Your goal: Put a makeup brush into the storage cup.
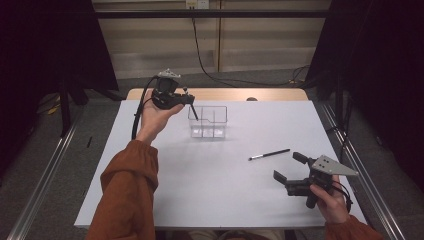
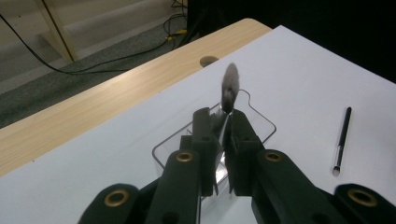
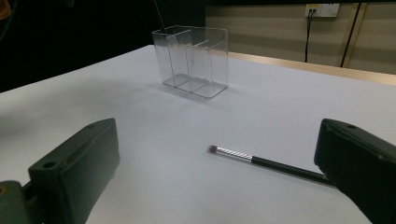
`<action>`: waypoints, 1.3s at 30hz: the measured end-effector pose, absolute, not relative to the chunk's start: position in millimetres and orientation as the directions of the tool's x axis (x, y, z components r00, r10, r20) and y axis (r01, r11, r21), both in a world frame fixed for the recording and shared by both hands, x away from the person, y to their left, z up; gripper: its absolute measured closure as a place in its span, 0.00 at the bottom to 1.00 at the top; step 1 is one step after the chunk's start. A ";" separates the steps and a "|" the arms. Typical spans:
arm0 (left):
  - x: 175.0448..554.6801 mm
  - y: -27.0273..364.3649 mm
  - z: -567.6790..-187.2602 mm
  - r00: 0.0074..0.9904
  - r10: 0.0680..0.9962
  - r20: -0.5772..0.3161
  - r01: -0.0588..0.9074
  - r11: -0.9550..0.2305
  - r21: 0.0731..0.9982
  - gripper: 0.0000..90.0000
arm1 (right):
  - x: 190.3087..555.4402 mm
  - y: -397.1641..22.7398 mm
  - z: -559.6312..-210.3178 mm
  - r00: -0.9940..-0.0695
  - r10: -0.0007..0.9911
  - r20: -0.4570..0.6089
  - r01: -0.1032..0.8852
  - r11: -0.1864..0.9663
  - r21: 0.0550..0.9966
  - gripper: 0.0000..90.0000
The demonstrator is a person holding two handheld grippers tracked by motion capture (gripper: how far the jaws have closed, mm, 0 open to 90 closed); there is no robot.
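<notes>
The left gripper (image 1: 191,102) is hovering over the clear organizer (image 1: 208,121) at the far middle of the white bench (image 1: 200,190), its jaws pinching a makeup brush (image 2: 229,88) whose handle is dipping into the box. Over at the near right, the right gripper (image 1: 290,167) is waiting with jaws spread, a second brush (image 1: 269,154) lying just ahead of it.

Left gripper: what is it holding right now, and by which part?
The left gripper is shut on a makeup brush, gripped by its handle, bristle head up, above the clear organizer. The right gripper is open and holds nothing.
</notes>
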State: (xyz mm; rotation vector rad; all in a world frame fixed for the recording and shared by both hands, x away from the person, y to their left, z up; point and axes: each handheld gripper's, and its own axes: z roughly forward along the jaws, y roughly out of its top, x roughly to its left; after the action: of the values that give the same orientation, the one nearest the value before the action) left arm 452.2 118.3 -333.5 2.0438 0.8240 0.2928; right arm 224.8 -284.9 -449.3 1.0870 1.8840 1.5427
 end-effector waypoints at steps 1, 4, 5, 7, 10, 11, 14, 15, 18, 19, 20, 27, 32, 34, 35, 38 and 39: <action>452.5 117.6 -334.6 0.750 0.654 -0.097 0.443 -0.388 0.808 0.93 | 224.7 -284.9 -449.3 -0.576 0.808 0.122 0.279 0.054 0.959 0.00; 453.1 116.1 -337.6 0.747 0.656 -0.106 0.451 -0.383 0.807 0.93 | 224.6 -284.8 -449.3 -0.576 0.808 0.121 0.278 0.054 0.959 0.00; 453.6 116.1 -338.6 0.749 0.655 -0.103 0.452 -0.391 0.802 0.93 | 224.6 -284.9 -449.3 -0.577 0.807 0.122 0.278 0.054 0.959 0.00; 454.2 115.6 -340.7 0.748 0.655 -0.104 0.457 -0.394 0.797 0.93 | 224.4 -284.8 -449.2 -0.575 0.809 0.117 0.275 0.056 0.960 0.00; 456.2 115.5 -343.4 0.744 0.660 -0.100 0.462 -0.401 0.791 0.93 | 224.7 -284.8 -449.5 -0.577 0.808 0.119 0.277 0.057 0.959 0.00; 456.5 115.2 -344.2 0.741 0.663 -0.106 0.466 -0.394 0.792 0.93 | 224.7 -284.8 -449.7 -0.577 0.808 0.118 0.278 0.058 0.959 0.00; 456.7 114.7 -345.3 0.745 0.660 -0.101 0.463 -0.402 0.790 0.93 | 224.9 -284.6 -450.1 -0.579 0.807 0.118 0.280 0.061 0.958 0.00; 456.4 113.9 -345.8 0.742 0.662 -0.106 0.467 -0.398 0.790 0.93 | 225.0 -284.7 -450.1 -0.579 0.807 0.119 0.280 0.060 0.958 0.00; 454.5 111.6 -346.3 0.751 0.653 -0.097 0.458 -0.409 0.789 0.93 | 224.9 -284.8 -450.1 -0.578 0.807 0.119 0.280 0.059 0.958 0.00; 454.4 110.9 -346.6 0.754 0.652 -0.085 0.455 -0.424 0.783 0.93 | 224.8 -284.8 -450.0 -0.578 0.807 0.119 0.279 0.059 0.958 0.00; 454.3 109.7 -348.0 0.751 0.654 -0.094 0.460 -0.415 0.785 0.93 | 224.9 -284.7 -450.1 -0.577 0.808 0.119 0.280 0.059 0.958 0.00; 457.2 111.3 -357.2 0.742 0.662 -0.103 0.477 -0.415 0.775 0.93 | 224.5 -285.0 -449.7 -0.578 0.807 0.123 0.280 0.055 0.958 0.00; 458.0 112.4 -362.0 0.738 0.666 -0.109 0.485 -0.412 0.771 0.93 | 224.6 -284.7 -449.8 -0.578 0.807 0.123 0.281 0.056 0.958 0.00; 457.9 111.9 -362.8 0.740 0.664 -0.108 0.485 -0.415 0.770 0.93 | 224.6 -284.7 -449.8 -0.578 0.807 0.123 0.281 0.055 0.958 0.00; 457.9 111.6 -363.5 0.740 0.663 -0.113 0.486 -0.412 0.770 0.93 | 224.6 -284.6 -449.8 -0.578 0.807 0.123 0.281 0.056 0.958 0.00; 458.3 111.2 -365.1 0.738 0.665 -0.114 0.490 -0.413 0.767 0.93 | 224.5 -284.4 -449.8 -0.578 0.806 0.124 0.282 0.054 0.958 0.00; 458.3 111.3 -365.5 0.736 0.667 -0.118 0.493 -0.409 0.768 0.93 | 224.4 -284.4 -449.8 -0.579 0.806 0.124 0.281 0.055 0.958 0.00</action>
State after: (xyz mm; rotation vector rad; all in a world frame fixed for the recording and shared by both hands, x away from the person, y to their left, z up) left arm 458.3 111.3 -365.5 2.0896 0.8736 0.2602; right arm 224.4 -284.4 -449.8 1.0857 1.8889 1.5443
